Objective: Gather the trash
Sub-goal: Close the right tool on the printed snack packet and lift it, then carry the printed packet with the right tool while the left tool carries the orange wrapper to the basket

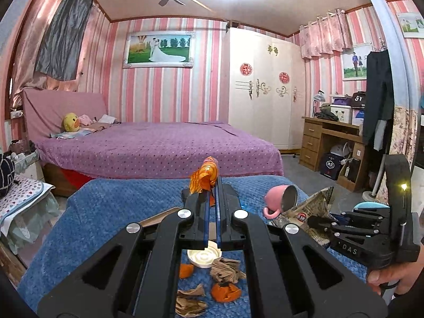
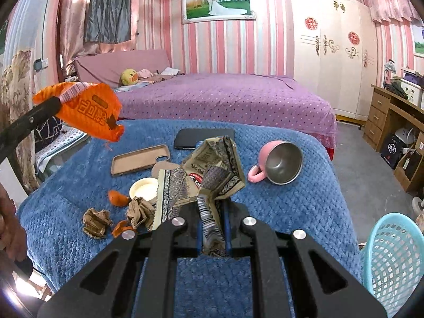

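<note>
Both hands are loaded: the left tongs (image 1: 213, 185) are clamped tight on a crumpled orange foil snack wrapper (image 1: 205, 176), the right tongs (image 2: 213, 212) pinched on a crumpled printed paper packet (image 2: 212, 169), both clear of the blue fleece-covered surface (image 2: 291, 206). Neither piece is binned: the light blue plastic mesh basket (image 2: 392, 254) waits right of the right tongs. Brown paper wads (image 2: 96, 222) and orange peel scraps (image 2: 118, 198) lie below-left, still uncollected, by my reckoning.

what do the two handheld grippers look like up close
Both are matte black plastic with cut-out linkage arms, round silver pivot bolts and blue finger pads. The right gripper shows white lettering "DAS" and a small yellow light on its body. The left gripper matches. No cables visible.
</note>
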`<state>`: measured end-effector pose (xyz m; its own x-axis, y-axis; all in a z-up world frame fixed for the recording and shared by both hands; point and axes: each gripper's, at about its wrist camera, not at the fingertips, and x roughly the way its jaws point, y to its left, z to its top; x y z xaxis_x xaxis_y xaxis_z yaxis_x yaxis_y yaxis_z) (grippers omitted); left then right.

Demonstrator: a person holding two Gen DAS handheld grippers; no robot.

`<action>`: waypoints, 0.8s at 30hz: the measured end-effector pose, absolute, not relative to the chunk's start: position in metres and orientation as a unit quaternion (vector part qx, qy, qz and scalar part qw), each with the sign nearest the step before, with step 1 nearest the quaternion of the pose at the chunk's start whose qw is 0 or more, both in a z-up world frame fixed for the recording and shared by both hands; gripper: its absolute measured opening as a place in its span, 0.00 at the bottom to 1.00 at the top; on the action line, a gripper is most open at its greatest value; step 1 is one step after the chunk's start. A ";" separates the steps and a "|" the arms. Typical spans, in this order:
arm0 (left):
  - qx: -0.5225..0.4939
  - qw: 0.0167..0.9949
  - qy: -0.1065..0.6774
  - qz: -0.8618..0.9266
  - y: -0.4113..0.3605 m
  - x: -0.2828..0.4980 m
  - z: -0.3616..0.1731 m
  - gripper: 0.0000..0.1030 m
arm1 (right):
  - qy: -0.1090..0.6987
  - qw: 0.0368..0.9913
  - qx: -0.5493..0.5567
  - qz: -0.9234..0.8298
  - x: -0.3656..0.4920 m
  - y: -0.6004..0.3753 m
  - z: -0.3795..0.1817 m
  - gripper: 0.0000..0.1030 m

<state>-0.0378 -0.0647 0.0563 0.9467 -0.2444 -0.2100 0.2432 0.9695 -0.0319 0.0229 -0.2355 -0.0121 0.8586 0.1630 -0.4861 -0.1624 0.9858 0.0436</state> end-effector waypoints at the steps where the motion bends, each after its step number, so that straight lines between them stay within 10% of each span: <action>1: -0.002 0.986 0.107 -0.125 -0.066 -0.038 0.056 0.02 | 0.250 0.965 0.002 0.084 0.022 -0.237 -0.011 0.12; 24: -0.002 0.984 0.105 -0.141 -0.093 -0.040 0.058 0.02 | 0.227 0.972 0.025 0.059 0.007 -0.269 -0.002 0.12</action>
<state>-0.0398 -0.0935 0.0585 0.9381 -0.2786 -0.2057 0.2777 0.9601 -0.0335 0.0066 -0.2688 -0.0017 0.8899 0.1261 -0.4384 -0.1033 0.9918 0.0756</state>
